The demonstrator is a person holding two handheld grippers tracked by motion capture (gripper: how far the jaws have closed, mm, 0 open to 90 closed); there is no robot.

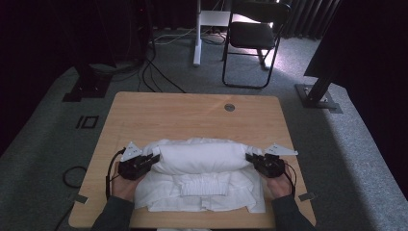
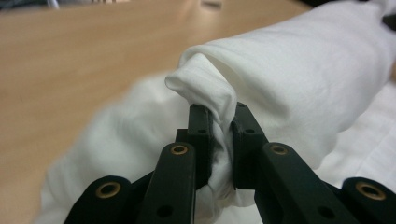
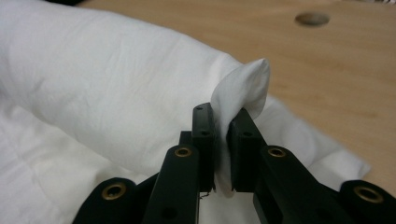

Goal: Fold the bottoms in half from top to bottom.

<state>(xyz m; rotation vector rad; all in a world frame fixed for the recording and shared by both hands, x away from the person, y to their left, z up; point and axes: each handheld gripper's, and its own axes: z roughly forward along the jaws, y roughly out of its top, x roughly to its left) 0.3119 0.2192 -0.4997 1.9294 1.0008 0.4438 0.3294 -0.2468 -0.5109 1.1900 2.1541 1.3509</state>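
Note:
A white garment [image 1: 199, 175] lies on the wooden table [image 1: 159, 113], its far part folded over into a puffy roll [image 1: 197, 156] across the near layers. My left gripper [image 1: 155, 158] is shut on the roll's left end; in the left gripper view the cloth [image 2: 205, 91] bunches between the jaws of that gripper [image 2: 223, 122]. At the roll's right end my right gripper [image 1: 248, 157] is shut on the fabric, and in the right gripper view a white corner [image 3: 245, 88] pokes up from my right gripper [image 3: 222, 123]. A ribbed band [image 1: 204, 184] shows on the lower layer.
A round grommet hole [image 1: 229, 107] sits near the table's far edge, also seen as the hole [image 3: 312, 19] in the right gripper view. Beyond the table stand a black chair [image 1: 252, 36], a white post [image 1: 197, 33], floor cables [image 1: 154, 72] and black stand bases [image 1: 317, 94].

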